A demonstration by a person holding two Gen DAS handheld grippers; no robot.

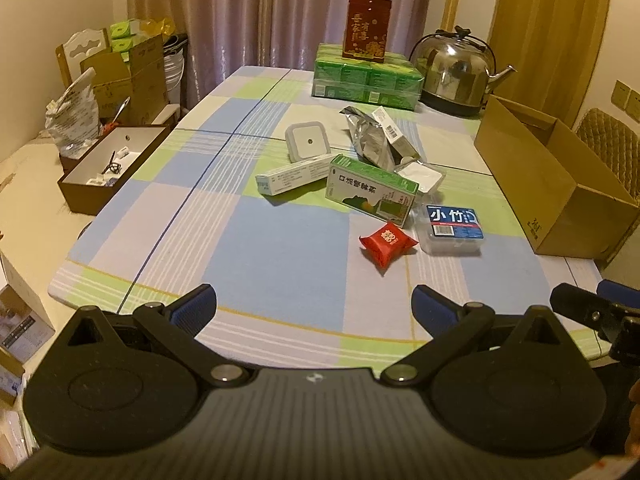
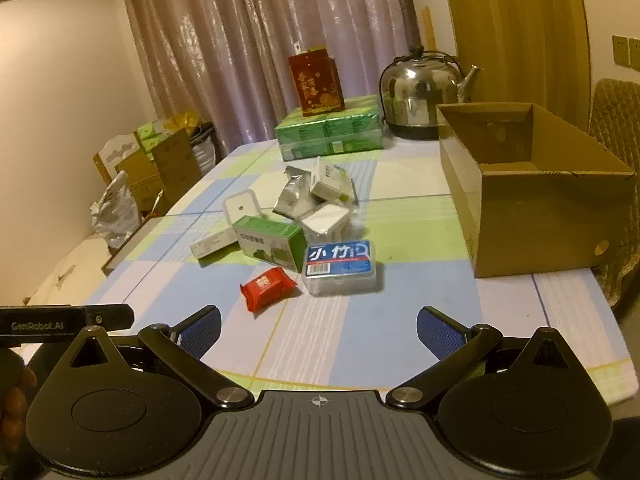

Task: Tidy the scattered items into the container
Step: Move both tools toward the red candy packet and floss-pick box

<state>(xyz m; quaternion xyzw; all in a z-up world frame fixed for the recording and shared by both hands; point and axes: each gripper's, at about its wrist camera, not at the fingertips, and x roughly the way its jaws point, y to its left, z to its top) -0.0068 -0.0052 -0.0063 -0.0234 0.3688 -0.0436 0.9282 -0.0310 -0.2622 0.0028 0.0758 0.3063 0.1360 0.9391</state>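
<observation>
Left wrist: both tools, left tool [image 1: 314, 300] and right tool [image 2: 319, 322], hovering released over counter [image 1: 248, 248]; items scattered left of box [image 2: 536, 200], red packet [image 1: 387, 241] nearest.

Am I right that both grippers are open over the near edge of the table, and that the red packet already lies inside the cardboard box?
Not quite: the red packet is still on the table, beside the clear case with the blue label, as the right wrist view shows. The cardboard box stands apart to the right. The left gripper and right gripper are indeed open.
</observation>
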